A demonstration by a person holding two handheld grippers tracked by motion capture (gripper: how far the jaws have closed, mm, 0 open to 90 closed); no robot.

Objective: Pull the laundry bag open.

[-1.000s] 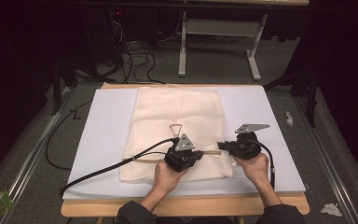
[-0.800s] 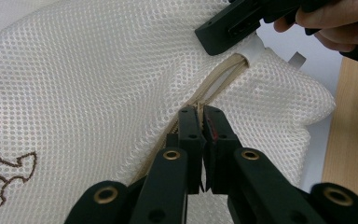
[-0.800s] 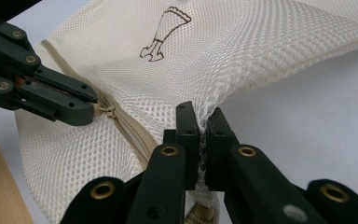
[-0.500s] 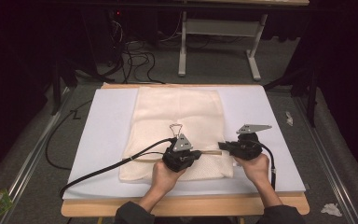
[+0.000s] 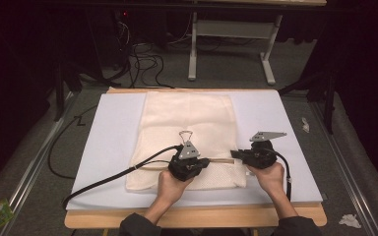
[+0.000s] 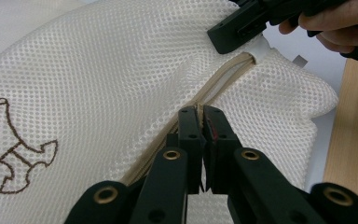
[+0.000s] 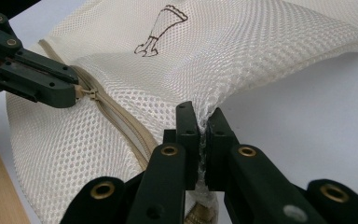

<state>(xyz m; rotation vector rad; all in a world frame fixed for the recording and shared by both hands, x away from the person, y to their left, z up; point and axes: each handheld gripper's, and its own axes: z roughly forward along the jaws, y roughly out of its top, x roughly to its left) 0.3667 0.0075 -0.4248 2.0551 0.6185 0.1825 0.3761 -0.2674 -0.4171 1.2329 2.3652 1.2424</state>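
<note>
While both claws clamp:
Left claw (image 6: 200, 116): pinching zipper pull (image 7: 87, 93)
Right claw (image 7: 203, 122): pinching mesh bag (image 5: 187, 123) corner
Table (image 5: 108, 132): underneath

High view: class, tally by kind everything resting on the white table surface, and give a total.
Mesh laundry bag: 1
Handheld grippers: 2, left gripper and right gripper
Total: 3

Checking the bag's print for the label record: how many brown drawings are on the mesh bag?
1, as far as shows: a brown outline drawing on the mesh bag, away from its zipper. The underside is hidden.
</note>
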